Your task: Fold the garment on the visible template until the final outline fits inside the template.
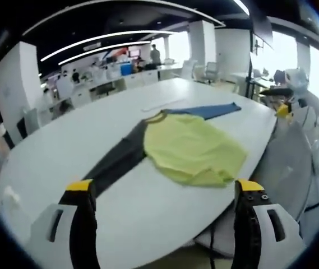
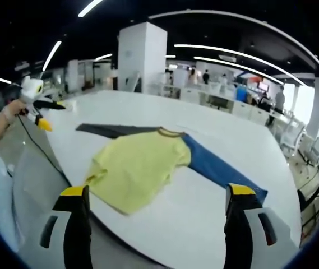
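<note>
I am looking across a big white oval table [image 1: 148, 207] that takes up most of both views, set in an open office with white pillars, ceiling light strips, and desks and chairs further back. On the table lies the garment [image 1: 190, 148], a long-sleeved shirt with a yellow body, spread flat with its hem toward the table's near edge and its collar toward the far side. One sleeve is dark grey [image 1: 117, 159] and runs out flat to one side; the other sleeve is blue [image 1: 209, 110] and stretches out the opposite way, both lying straight on the tabletop. In the right gripper view the same shirt [image 2: 137, 165] sits between my jaws with the grey sleeve [image 2: 111, 130] to the left and the blue sleeve [image 2: 218, 168] to the right. I cannot make out a template outline on the table. My left gripper [image 1: 165, 188] hangs near the table edge, short of the shirt, with its yellow-tipped jaws spread wide and nothing between them. My right gripper [image 2: 156, 193] is likewise held back from the cloth, jaws wide apart and gripping nothing. At the edge of each view I can see the other gripper, white with a yellow tip, held in a hand [image 2: 10, 109].
</note>
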{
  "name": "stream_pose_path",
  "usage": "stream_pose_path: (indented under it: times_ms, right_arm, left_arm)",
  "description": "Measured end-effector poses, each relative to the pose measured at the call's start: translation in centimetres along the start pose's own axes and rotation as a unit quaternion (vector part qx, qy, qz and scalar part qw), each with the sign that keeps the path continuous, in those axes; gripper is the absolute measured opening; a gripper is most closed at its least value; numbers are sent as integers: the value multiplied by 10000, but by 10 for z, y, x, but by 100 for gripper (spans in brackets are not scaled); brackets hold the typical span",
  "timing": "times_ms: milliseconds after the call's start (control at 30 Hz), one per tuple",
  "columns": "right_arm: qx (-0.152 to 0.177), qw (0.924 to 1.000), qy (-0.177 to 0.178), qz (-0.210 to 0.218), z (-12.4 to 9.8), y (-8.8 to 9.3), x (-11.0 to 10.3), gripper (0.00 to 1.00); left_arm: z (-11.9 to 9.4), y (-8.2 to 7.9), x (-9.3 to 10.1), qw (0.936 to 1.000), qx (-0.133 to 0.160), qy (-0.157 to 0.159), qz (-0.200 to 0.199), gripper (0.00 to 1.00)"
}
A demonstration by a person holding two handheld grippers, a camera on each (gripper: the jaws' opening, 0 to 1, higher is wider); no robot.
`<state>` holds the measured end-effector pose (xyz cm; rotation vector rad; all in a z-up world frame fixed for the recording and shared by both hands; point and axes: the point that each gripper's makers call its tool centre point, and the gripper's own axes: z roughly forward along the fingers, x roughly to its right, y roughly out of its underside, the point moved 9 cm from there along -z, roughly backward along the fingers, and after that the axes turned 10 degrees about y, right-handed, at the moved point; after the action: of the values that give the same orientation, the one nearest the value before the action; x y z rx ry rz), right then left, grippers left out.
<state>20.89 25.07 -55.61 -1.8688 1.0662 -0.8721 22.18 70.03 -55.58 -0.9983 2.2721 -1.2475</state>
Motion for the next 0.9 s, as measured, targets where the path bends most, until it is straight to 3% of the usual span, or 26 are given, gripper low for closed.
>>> stream_pose_path:
  times_ms: [900]
  right_arm:
    - [155,9999,26,6,-13,2,6,100]
  left_arm:
    - [1,-2,25,9998,149,98,-3,100]
